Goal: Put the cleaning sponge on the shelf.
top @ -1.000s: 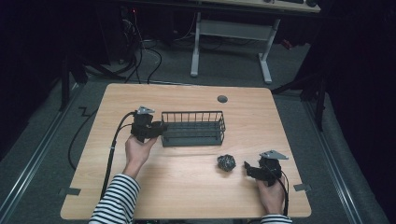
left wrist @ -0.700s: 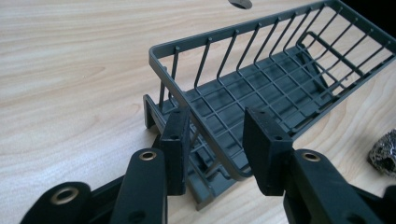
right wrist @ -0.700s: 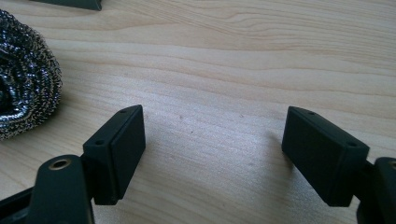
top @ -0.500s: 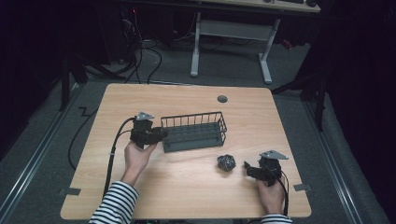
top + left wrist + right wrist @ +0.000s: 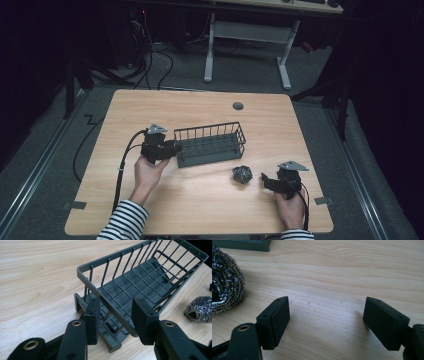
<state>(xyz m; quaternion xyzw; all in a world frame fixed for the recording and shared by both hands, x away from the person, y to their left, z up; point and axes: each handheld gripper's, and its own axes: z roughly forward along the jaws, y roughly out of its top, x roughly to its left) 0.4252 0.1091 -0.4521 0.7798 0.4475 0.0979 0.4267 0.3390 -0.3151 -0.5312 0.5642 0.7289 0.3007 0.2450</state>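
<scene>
The counter (image 5: 200,210) has bare wood along its near and far edges. The wire basket (image 5: 212,145) sits left of centre and holds nothing (its grid floor shows bare in the left gripper view). The left tongs (image 5: 116,322) straddle its near end rim; the jaws have just been opening. The steel scourer (image 5: 242,174) lies just right of the basket. The right tongs (image 5: 266,181) rest spread, near the scourer.

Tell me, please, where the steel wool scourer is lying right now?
In the high view the steel wool scourer lies on the table, right of centre, just in front of the wire basket and left of the right gripper, touching neither.
</scene>
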